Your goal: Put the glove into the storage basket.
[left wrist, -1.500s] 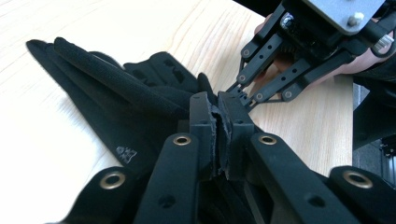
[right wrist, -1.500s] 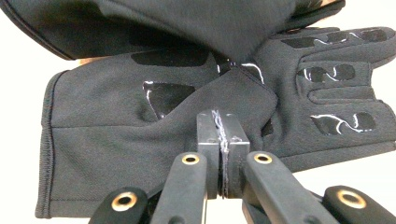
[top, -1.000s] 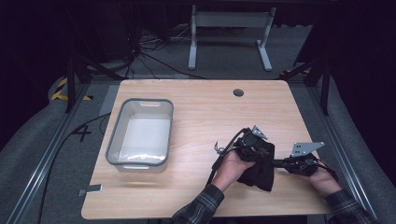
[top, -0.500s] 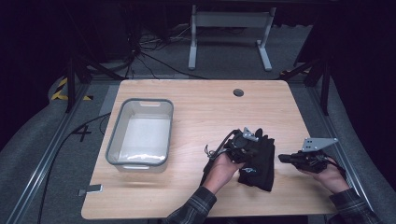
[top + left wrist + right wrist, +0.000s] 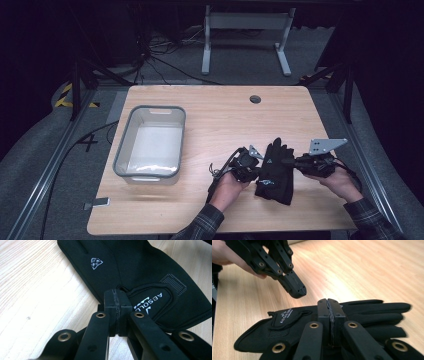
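A pair of black gloves point(image 5: 274, 172) lies flat on the wooden table point(image 5: 225, 115), front right, fingers pointing away from the person. My left gripper point(image 5: 256, 169) is shut at the gloves' left edge. In the left gripper view its closed jaws point(image 5: 116, 293) stand over the cuff strap of the gloves point(image 5: 140, 267), with nothing between them. My right gripper point(image 5: 286, 162) is shut at the gloves' right side, by the fingers. In the right gripper view its jaws point(image 5: 328, 302) are closed just over the gloves point(image 5: 367, 312), and the left gripper point(image 5: 297, 291) hovers shut beyond.
A clear plastic bin point(image 5: 159, 107) with a grey rim stands on the left half of the table. A cable hole point(image 5: 255, 99) sits near the far edge. Bare wood lies between bin and gloves. Dark floor, cables and a metal stand are beyond.
Both grippers have drawn apart: the left one went left off the gloves, the right one went right. The gloves now lie spread flat between them.
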`<state>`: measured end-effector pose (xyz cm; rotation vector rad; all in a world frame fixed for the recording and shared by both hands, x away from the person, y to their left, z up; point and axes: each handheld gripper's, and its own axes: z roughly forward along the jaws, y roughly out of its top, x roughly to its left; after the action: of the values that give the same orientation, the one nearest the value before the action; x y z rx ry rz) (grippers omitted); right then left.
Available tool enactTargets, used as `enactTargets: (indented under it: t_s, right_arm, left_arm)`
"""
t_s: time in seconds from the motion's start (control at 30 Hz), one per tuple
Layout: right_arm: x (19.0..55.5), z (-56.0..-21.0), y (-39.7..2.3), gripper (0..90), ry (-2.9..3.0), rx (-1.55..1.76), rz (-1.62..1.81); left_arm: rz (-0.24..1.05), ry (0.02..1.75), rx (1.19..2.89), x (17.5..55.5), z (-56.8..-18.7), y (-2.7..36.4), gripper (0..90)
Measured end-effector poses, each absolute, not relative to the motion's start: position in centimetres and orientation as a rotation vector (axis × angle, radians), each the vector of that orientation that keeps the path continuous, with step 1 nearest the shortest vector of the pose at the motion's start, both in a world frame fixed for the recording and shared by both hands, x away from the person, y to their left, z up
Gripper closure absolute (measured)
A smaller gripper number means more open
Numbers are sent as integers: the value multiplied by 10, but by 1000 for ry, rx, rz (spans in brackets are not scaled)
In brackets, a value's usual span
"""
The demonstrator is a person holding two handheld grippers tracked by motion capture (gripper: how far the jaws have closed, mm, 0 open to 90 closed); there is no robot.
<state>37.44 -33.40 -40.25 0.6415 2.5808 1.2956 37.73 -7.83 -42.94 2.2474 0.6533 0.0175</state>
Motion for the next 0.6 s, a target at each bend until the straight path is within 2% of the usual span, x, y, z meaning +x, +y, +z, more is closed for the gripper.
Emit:
enactTargets:
  t_s: [0.13,0.43,0.6]
  right_arm:
    - [375,-414,-334,900,2615,652,1251]
    - [369,-433,-363,900,2635,739,1159]
    - [371,-442,-359,900,2670,734,1094]
  left_arm:
    - [14,658,2248,377,-430,-79,894]
    - [5,645,2248,376,-431,-83,894]
    - [-9,619,2254,375,-433,-95,893]
